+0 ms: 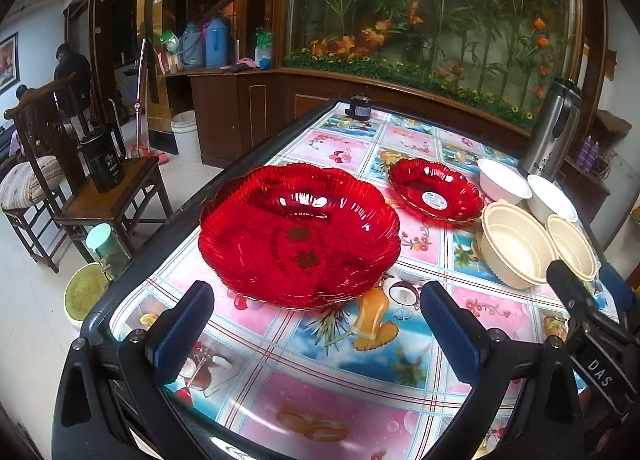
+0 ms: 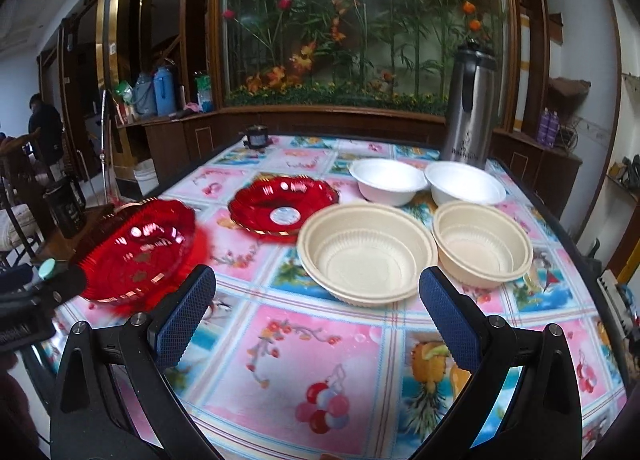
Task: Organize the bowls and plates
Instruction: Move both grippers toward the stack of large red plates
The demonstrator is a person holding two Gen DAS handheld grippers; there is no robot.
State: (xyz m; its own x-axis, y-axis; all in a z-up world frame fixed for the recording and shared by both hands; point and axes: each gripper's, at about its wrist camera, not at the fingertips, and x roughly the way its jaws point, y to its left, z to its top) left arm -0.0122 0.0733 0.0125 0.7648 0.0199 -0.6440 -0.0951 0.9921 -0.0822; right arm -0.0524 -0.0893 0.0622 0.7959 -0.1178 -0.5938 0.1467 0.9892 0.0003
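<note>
Left wrist view: you're hovering the left gripper (image 1: 316, 324) just short of the big red plate (image 1: 300, 236), jaws gaping wide, gripping nothing. The plate looks like a stack of several, prob slick plastic w/ a shallow scalloped rim, so a pinch on the edge could be slipping or lifting only the top one. It's also sitting near the table's left edge; a nudge could be sliding it off.

Right gripper (image 2: 316, 324) is also wide open & empty, facing the large beige bowl (image 2: 366, 254), small beige bowl (image 2: 482, 246) beside it. Small red plate (image 2: 284, 203) & two white bowls (image 2: 386, 179) are lying farther back, apart.
</note>
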